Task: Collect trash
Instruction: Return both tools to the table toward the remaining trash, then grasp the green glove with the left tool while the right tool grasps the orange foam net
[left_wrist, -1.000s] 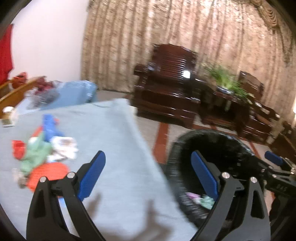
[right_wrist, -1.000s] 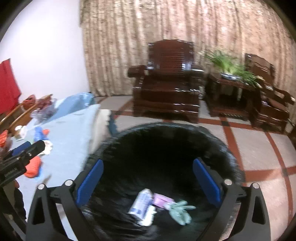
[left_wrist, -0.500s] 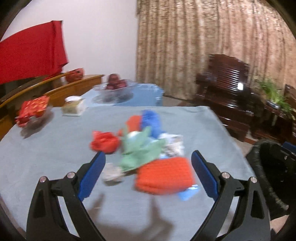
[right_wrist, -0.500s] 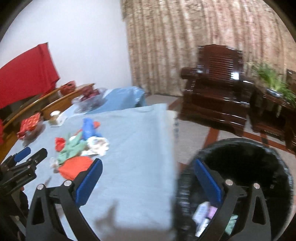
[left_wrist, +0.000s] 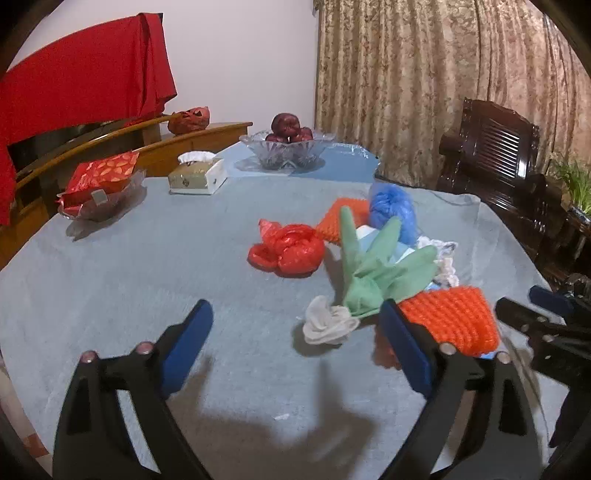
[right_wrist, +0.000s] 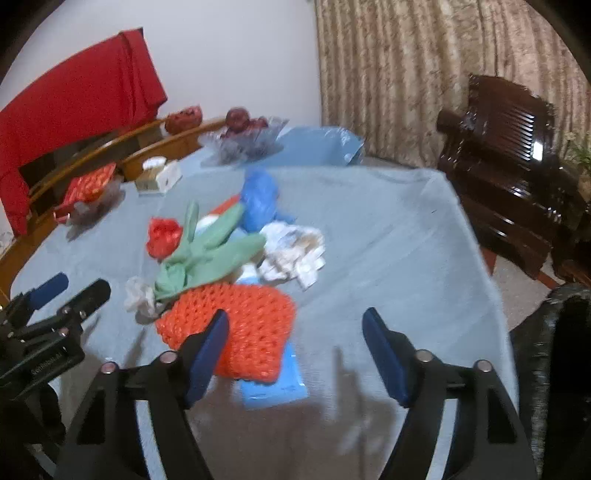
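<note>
Left of the trash pile on the grey tablecloth (left_wrist: 147, 266), the left gripper (left_wrist: 295, 343) hovers apart and empty, jaws just narrowing. Amid the pile, the green glove (left_wrist: 373, 273) points its fingers away toward the fruit bowl (left_wrist: 286, 149), long axis likewise. Rightward, the right gripper (right_wrist: 295, 345), also apart, empty and narrowing, could snag the orange mesh (right_wrist: 243, 325) along with its neighbours.

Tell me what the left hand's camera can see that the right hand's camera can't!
Only the left wrist view shows the small white scrap lying on the cloth near the camera.

Only the right wrist view shows the black trash bin beside the table and the flat blue packet poking out from under the orange foam net.

Both show the green glove, red plastic bag, blue plastic bag, crumpled white tissue, tissue box and fruit bowl on the grey tablecloth.
</note>
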